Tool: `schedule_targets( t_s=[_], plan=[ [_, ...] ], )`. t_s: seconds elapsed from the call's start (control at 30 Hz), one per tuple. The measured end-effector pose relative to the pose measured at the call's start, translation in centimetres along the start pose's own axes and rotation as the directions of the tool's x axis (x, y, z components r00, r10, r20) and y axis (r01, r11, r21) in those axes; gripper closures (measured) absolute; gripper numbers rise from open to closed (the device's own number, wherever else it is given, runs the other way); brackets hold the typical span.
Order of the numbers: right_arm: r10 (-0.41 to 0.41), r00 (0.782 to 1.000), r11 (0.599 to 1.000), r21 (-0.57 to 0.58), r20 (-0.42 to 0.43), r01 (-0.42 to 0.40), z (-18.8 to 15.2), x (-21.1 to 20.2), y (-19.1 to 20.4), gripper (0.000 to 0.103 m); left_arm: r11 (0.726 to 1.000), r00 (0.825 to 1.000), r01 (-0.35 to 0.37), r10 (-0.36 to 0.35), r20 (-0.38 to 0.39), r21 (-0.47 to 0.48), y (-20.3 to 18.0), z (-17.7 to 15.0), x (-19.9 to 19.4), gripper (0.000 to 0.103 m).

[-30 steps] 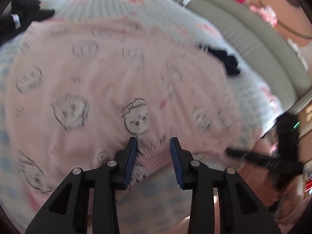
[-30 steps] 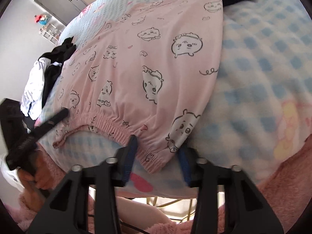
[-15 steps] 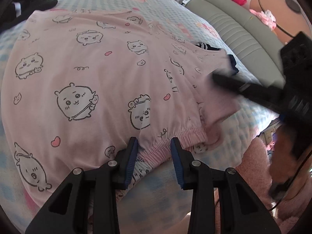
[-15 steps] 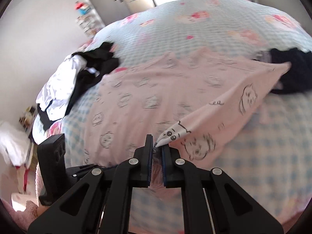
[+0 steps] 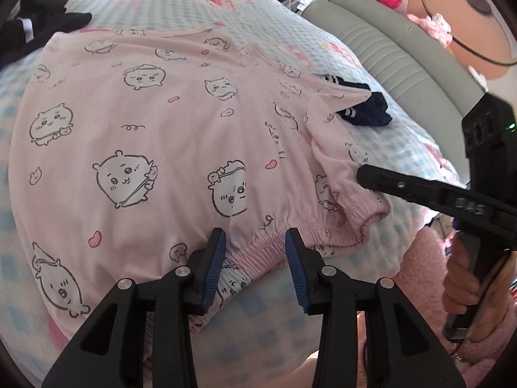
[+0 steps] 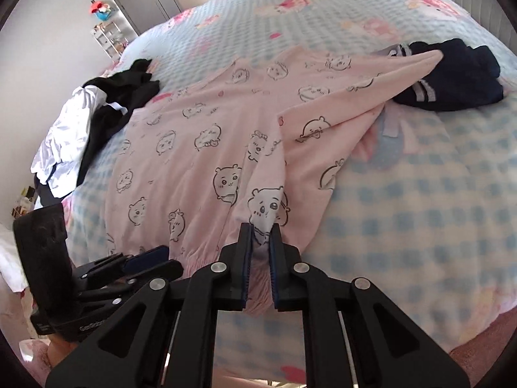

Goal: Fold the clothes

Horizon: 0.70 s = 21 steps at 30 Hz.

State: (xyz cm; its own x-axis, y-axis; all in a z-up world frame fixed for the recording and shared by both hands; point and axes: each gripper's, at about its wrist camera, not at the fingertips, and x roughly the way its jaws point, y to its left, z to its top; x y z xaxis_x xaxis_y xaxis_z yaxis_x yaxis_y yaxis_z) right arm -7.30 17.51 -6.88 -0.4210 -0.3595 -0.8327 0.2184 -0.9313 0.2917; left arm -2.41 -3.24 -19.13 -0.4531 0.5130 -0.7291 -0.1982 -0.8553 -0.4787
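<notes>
Pink pajama garment [image 5: 155, 148] — soft knit, printed with cartoon animal faces — lies spread on the bed [image 6: 420, 194], long axis running away from both tongs toward the headboard [image 5: 404, 55]. Gathered elastic hem [image 5: 274, 242] sits nearest, crosswise. Left tongs [image 5: 255, 252] stand partly apart, just been opening, hem between the blue pads, not pinched. Right tongs [image 6: 260, 245] narrow, jaws just eased a little, pinching a fold of the garment's right edge — lifted, turned inward. Navy garment [image 6: 452, 77] beyond, at the right.
</notes>
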Motion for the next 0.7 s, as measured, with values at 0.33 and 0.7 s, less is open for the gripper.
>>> schedule_targets(
  t_s=[0.33,0.7],
  plan=[
    [0.07,0.996,0.998,-0.004,-0.061,-0.071,-0.5,1.4,1.4,0.073,1.0,1.0,0.006,-0.006,0.001,-0.016,0.7,-0.2,-0.4,0.063],
    [0.039,0.996,0.998,0.047,-0.075,-0.035,-3.5,0.2,-1.7,0.061,1.0,0.999,-0.01,0.01,0.054,0.002,-0.8,-0.1,-1.7,0.062]
  ],
)
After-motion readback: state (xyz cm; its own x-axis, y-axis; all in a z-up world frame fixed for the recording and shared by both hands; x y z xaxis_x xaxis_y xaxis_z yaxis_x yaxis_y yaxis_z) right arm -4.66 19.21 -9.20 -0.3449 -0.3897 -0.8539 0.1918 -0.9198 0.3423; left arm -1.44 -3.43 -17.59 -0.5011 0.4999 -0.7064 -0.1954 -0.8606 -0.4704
